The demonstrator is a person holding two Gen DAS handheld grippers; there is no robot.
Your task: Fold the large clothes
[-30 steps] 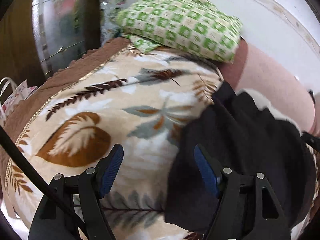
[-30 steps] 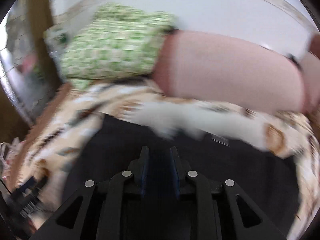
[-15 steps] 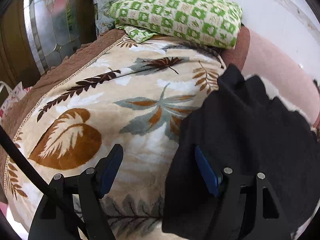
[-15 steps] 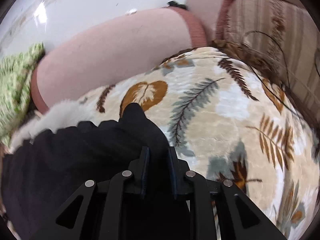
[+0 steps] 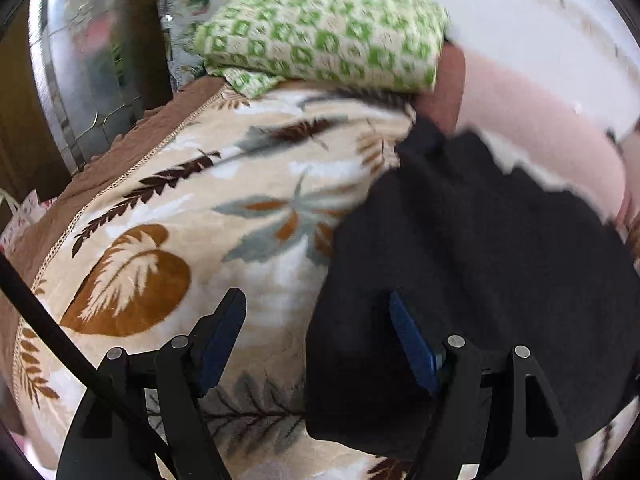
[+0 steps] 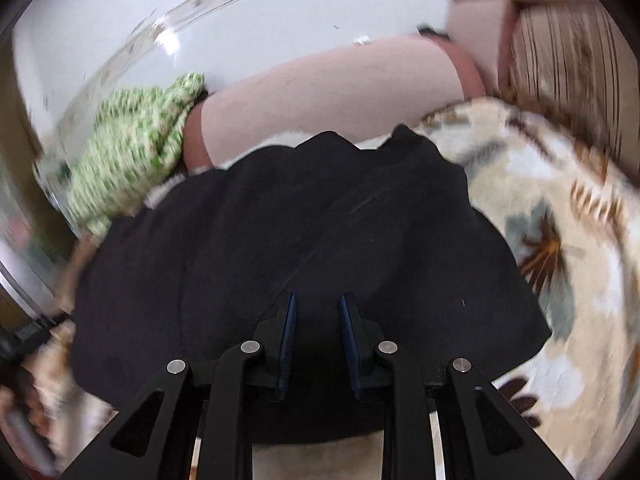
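Note:
A large black garment lies on a leaf-patterned blanket. My left gripper hangs open and wide over the garment's left edge. Its right finger is over the black cloth and its left finger is over the blanket. It holds nothing. In the right wrist view the garment spreads out ahead. My right gripper is low at the near edge, its jaws narrow and opening, with black cloth between the blue pads. The picture is blurred by motion.
A green checkered cushion sits at the far end against a pink bolster. The same cushion and bolster show in the right wrist view. A shiny metal panel stands at the left. A black cable crosses the lower left.
The right gripper swung from the bed's right side back toward the middle, taking the black cloth with it. The left gripper stayed wide open and shifted slightly over the garment's edge.

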